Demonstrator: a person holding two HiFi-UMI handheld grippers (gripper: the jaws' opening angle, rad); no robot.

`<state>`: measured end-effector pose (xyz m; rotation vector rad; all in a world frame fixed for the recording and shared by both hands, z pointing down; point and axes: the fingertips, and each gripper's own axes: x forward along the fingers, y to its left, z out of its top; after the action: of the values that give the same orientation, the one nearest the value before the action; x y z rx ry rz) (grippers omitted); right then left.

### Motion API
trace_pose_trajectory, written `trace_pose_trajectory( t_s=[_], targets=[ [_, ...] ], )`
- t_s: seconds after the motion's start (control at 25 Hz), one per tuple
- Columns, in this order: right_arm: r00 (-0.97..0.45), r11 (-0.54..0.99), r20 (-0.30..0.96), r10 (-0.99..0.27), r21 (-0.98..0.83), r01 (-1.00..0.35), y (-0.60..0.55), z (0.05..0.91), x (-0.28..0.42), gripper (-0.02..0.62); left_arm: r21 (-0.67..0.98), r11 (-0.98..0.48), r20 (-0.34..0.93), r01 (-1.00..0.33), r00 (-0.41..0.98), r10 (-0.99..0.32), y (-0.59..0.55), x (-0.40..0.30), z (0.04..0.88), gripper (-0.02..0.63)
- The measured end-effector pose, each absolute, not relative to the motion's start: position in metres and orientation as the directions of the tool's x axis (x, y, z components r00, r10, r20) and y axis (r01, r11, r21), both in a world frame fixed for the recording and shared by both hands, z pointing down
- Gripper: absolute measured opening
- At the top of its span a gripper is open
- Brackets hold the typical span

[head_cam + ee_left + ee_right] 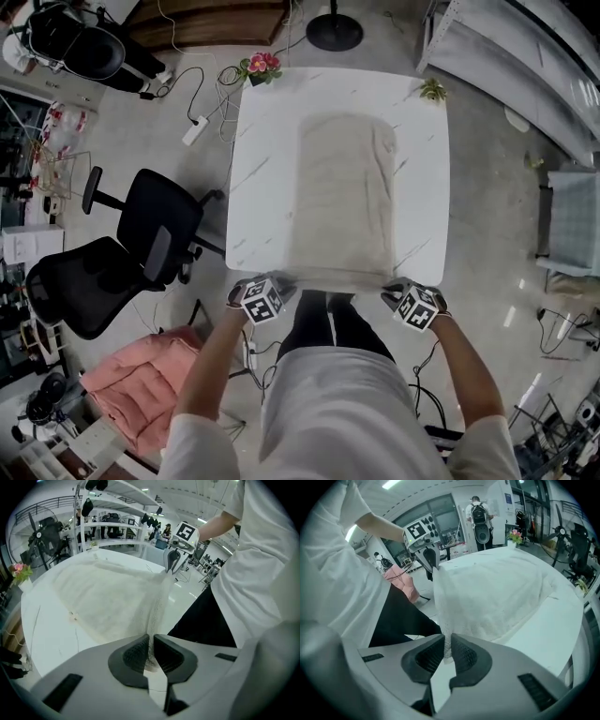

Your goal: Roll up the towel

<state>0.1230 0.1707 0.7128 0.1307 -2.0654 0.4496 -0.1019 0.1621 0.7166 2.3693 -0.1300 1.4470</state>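
Now | left tool [151, 641]: clenched on towel [345, 187] near edge | right tool [446, 646]: clenched on same edge

Square white marbled table [253, 187] in the middle of the floor, with a pot of pink flowers [260, 67] at its far left corner and a little green plant [432, 90] at the far right one. Off to the left, two black office chairs: one [159, 225] just beside the table's edge, the other [80, 281] right next to it. Nearer the camera there's a pink quilted cushion [145, 375]. A white power strip [195, 130] lies on the floor, cables trailing. A round black stand base [335, 34] sits past the far edge. In the background, a person with a black backpack [478, 515] stands facing away.
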Motion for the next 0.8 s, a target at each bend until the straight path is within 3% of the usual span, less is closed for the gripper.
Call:
trace_pose_trajectory(
  t_s=[0.36,0.8],
  targets=[
    [-0.489,0.872,0.86,0.145,-0.344,-0.348,0.135,0.724,0.129,0.057,0.431,-0.864,0.844,-0.262,0.457,0.282,0.137,-0.095,0.721,0.051],
    [-0.456,0.863,0.887,0.073,-0.286,-0.417,0.076,0.73,0.135,0.067,0.367,-0.888,0.867,-0.278,0.448,0.218,0.066,-0.09,0.725,0.055]
  ],
)
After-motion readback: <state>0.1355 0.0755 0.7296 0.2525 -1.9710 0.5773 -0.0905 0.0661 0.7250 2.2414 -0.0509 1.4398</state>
